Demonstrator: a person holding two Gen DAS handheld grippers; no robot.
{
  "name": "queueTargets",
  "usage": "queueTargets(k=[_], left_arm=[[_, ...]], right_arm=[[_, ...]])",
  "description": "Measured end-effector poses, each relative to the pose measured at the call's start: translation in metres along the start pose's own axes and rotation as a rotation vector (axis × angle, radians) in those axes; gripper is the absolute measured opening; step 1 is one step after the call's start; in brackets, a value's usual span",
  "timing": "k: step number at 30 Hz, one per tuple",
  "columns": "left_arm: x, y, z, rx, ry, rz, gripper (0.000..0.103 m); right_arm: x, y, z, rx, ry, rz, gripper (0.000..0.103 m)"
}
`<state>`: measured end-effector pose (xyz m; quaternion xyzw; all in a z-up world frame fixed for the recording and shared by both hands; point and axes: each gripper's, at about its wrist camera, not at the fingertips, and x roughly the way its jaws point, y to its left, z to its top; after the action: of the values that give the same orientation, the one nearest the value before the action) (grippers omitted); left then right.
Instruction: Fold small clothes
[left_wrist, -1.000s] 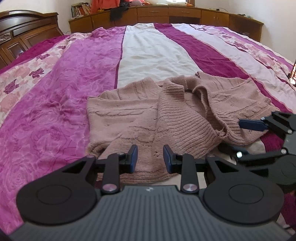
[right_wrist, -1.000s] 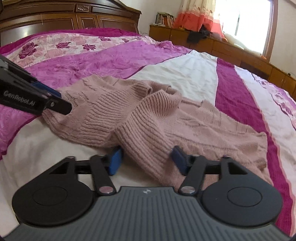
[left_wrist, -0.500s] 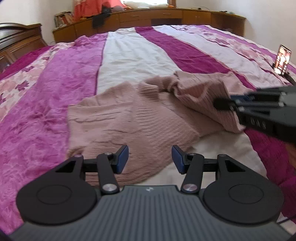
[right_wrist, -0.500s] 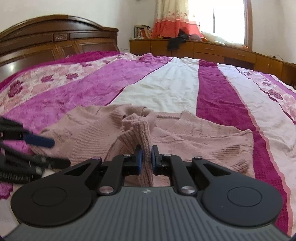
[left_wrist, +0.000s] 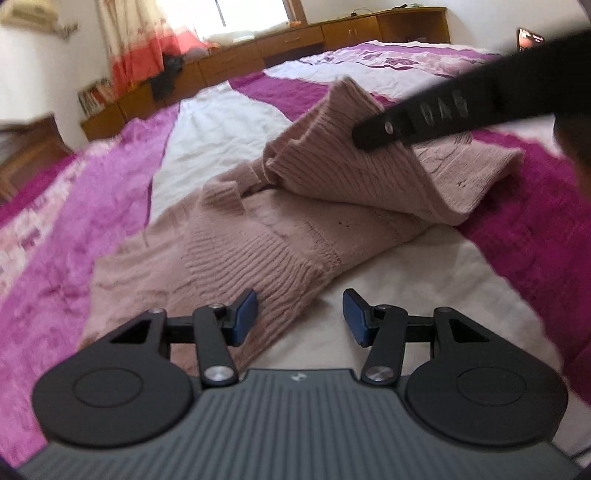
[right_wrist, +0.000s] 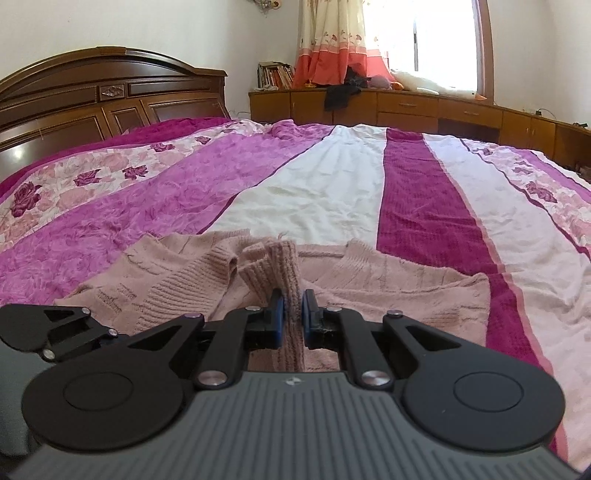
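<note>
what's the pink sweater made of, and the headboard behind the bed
Sweater: looks like a soft, chunky knit, wool or acrylic yarn; ribbed bands and fuzzy matte surface show, draping limply from the right tongs.
Headboard: apparently dark wood, glossy varnish; carved panels catch reflections.

1. A wide bedspread (right_wrist: 332, 192) in magenta, cream and rose-print stripes fills the foreground.
2. A dark carved wooden headboard (right_wrist: 103, 96) stands at the left.
3. Low wooden cabinets (right_wrist: 406, 107) line the far wall.
4. Books (right_wrist: 275, 75) sit beside an orange-hemmed curtain (right_wrist: 332, 48).
5. Daylight pours through the window (right_wrist: 443, 37); the walls are white.
</note>
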<state>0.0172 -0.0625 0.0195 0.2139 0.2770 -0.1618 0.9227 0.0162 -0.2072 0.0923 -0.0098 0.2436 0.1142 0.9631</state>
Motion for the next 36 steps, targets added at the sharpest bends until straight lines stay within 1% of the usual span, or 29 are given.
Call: queueTargets(k=[3,4,6,7,9,10,14,17,19,22,25,26,27,29,33,36], left_arm=[[0.005,-0.003,-0.003,0.053,-0.025,0.070,0.053],[0.005,0.000,-0.004,0.056,-0.033,0.073,0.038],[0.004,0.009,-0.004,0.044,-0.028,0.057,0.015],[0.002,0.015,-0.004,0.024,-0.030,0.040,0.014],[-0.005,0.029,0.000,-0.009,-0.044,0.022,0.013],[-0.009,0.036,0.003,-0.009,-0.058,0.037,0.012],[-0.015,0.072,0.021,0.001,-0.110,0.116,0.012],[-0.010,0.105,0.036,-0.011,-0.123,0.185,0.012],[-0.005,0.128,0.045,-0.041,-0.128,0.226,0.012],[-0.002,0.155,0.052,-0.095,-0.122,0.266,0.012],[0.001,0.166,0.052,-0.131,-0.108,0.255,0.012],[0.003,0.167,0.050,-0.135,-0.104,0.252,0.012],[0.004,0.167,0.048,-0.136,-0.101,0.251,0.012],[0.007,0.163,0.044,-0.137,-0.093,0.251,0.012],[0.008,0.157,0.039,-0.130,-0.087,0.250,0.012],[0.009,0.158,0.039,-0.134,-0.086,0.253,0.012]], right_arm=[[-0.001,-0.003,0.003,-0.005,-0.004,-0.008,0.011],[-0.001,-0.004,0.004,-0.009,-0.006,-0.011,0.011],[0.000,-0.006,0.005,-0.021,-0.008,-0.020,0.011],[0.000,-0.007,0.006,-0.025,-0.009,-0.025,0.011],[0.000,-0.010,0.008,-0.040,-0.014,-0.038,0.011],[0.000,-0.012,0.010,-0.053,-0.018,-0.048,0.011],[0.003,-0.020,0.022,-0.115,-0.037,-0.093,0.011],[0.008,-0.031,0.034,-0.150,-0.050,-0.129,0.010],[0.011,-0.039,0.041,-0.151,-0.041,-0.138,0.010],[0.011,-0.051,0.043,-0.103,0.019,-0.086,0.011],[0.013,-0.054,0.033,-0.026,0.070,-0.050,0.013],[0.014,-0.055,0.027,0.002,0.084,-0.040,0.021],[0.015,-0.057,0.021,0.033,0.093,-0.034,0.037],[0.016,-0.062,0.010,0.105,0.098,-0.036,0.059],[0.027,-0.068,-0.006,0.203,0.142,0.026,0.059],[0.040,-0.067,-0.011,0.217,0.161,0.052,0.059]])
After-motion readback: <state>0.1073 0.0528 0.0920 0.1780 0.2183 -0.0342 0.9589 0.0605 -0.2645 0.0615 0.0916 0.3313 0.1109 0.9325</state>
